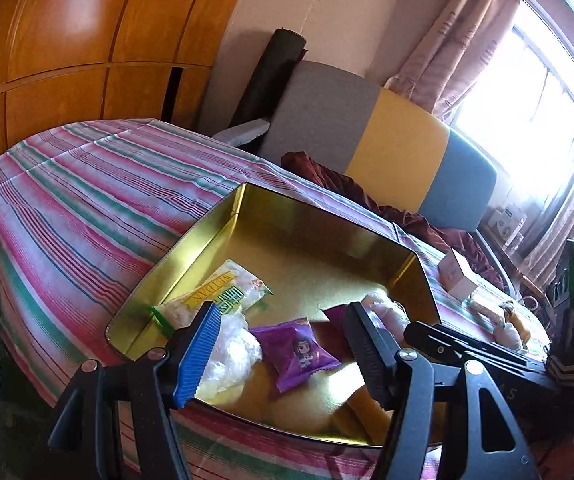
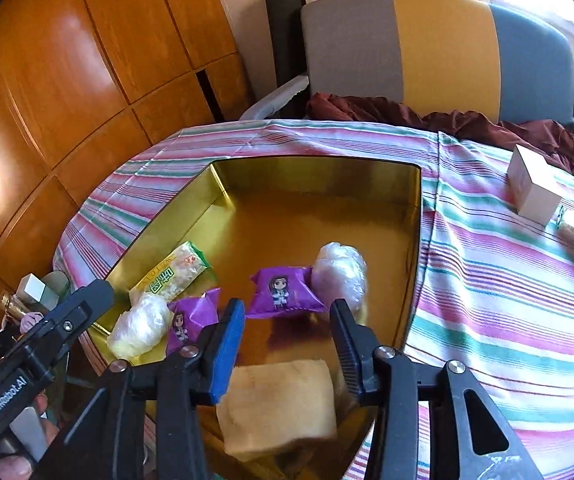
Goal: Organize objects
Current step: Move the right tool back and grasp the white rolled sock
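Right hand-held gripper [image 2: 287,344] parted over tin [image 2: 415,240], bun [image 2: 279,404] loose below, pads clear. Left hand-held gripper [image 1: 283,352] wide, empty. Risk: bun catching near rim, tipping out.

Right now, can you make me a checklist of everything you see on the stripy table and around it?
Surface: striped cloth, wrinkled, over the table.
Job's things: gold tin holds two purple packets, two clear-wrapped lumps, a green-yellow snack packet and a tan bread-like packet.
Clutter: white box and wrapped snacks on the cloth outside the tin.
Grippers: left gripper open, empty; right gripper open, the tan packet between its jaws but not pressed.
Cables: nothing seen.
Surroundings: wooden wardrobe, chair, maroon fabric, curtained window.
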Motion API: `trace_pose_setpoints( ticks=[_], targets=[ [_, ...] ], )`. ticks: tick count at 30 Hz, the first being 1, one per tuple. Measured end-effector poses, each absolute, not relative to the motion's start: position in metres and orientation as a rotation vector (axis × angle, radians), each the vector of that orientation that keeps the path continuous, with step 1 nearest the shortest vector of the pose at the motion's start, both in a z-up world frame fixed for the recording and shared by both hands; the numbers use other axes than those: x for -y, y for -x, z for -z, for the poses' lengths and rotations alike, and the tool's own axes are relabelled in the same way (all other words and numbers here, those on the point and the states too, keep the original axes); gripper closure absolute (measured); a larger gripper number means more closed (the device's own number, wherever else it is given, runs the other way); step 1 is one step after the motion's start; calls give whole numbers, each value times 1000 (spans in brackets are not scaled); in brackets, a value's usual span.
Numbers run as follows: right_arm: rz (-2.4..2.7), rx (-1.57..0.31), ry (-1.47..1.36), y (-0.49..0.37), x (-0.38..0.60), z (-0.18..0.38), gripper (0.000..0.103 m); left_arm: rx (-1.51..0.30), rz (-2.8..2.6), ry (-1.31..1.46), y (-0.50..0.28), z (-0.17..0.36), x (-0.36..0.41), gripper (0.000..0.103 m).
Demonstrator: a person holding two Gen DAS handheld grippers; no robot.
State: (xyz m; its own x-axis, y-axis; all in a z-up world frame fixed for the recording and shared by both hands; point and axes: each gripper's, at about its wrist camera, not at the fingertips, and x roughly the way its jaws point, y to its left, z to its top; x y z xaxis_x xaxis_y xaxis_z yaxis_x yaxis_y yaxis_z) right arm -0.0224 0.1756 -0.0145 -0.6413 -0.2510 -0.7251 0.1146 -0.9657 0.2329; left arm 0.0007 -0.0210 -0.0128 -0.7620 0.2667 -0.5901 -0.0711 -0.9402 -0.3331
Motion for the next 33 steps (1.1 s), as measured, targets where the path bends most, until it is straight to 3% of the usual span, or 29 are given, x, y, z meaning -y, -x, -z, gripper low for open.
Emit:
trace_pose_setpoints(
  ticks=[18,33],
  targets=[
    [2860,175,-1238,-16,-247,17,34,245,-2609,946,-17,12,-24,38],
    [3124,128,-1476,-39,-402,59,34,47,-2378,894,-53,4,-110,37]
  ],
)
